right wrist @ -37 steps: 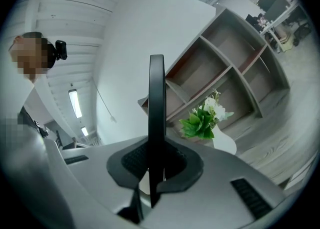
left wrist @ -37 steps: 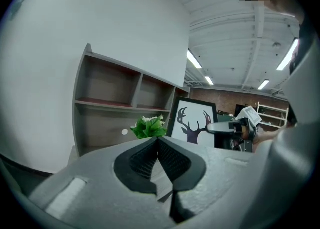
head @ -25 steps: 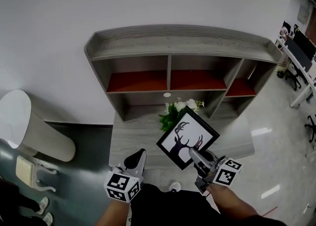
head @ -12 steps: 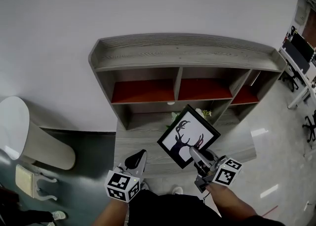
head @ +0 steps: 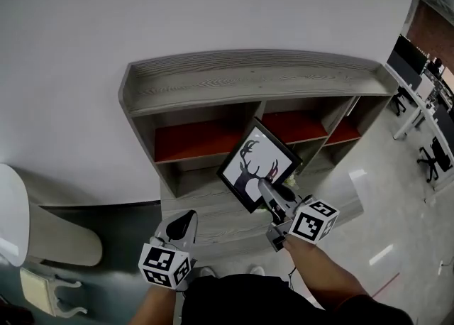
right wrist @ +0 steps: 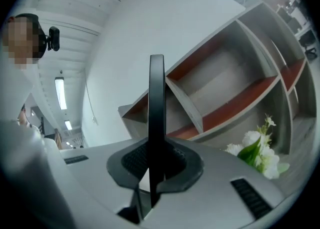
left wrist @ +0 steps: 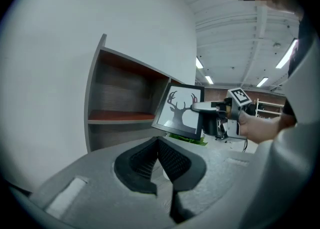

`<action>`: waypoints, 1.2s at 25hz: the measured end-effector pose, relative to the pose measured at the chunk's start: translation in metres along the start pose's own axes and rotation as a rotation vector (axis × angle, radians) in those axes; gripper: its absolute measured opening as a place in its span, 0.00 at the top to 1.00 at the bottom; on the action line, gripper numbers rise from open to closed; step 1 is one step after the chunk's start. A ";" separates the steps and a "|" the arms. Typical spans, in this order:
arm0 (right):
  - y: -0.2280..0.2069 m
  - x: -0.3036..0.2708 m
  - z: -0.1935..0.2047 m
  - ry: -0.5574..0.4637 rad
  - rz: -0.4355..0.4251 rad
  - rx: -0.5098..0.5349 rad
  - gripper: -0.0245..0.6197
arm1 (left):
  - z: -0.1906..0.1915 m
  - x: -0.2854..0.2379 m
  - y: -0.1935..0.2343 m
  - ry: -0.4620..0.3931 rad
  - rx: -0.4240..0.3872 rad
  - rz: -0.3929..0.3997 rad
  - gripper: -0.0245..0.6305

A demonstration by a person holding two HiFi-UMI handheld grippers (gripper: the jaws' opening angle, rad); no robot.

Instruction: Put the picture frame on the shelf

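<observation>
A black picture frame with a deer silhouette is held up in front of the grey shelf unit, over the divider between its red-floored compartments. My right gripper is shut on the frame's lower right edge. In the right gripper view the frame stands edge-on between the pads of the right gripper. My left gripper hangs low at the left over the desk's front edge, shut and empty. In the left gripper view the jaws of the left gripper meet, with the frame beyond them.
White flowers with green leaves stand on the desk top below the frame. A white rounded seat is at the far left. Office desks and chairs stand at the right.
My right gripper has lifted the picture frame up and to the left, from above the desk top to in front of the shelf compartments. The flowers are now mostly hidden behind it.
</observation>
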State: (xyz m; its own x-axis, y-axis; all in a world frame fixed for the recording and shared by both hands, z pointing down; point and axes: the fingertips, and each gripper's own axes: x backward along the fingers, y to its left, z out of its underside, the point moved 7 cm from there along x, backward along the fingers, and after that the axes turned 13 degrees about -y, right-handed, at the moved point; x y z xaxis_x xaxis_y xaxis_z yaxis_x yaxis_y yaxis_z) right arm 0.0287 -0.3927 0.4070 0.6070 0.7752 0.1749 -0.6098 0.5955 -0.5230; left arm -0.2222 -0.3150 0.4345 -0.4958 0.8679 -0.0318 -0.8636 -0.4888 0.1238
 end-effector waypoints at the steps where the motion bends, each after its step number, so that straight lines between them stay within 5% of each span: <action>1: 0.002 -0.009 -0.002 -0.007 0.007 0.014 0.90 | -0.001 0.000 0.005 -0.004 0.001 0.008 0.95; 30: 0.000 -0.160 0.002 -0.121 0.296 0.251 0.90 | 0.022 -0.004 0.042 0.036 0.034 0.144 0.95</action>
State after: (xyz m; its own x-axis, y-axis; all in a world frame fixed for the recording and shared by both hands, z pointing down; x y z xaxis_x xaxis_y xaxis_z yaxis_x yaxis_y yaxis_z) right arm -0.0698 -0.5162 0.3808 0.3314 0.9312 0.1518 -0.8639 0.3641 -0.3481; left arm -0.2544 -0.3368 0.4617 -0.6175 0.7852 -0.0469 -0.7803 -0.6039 0.1626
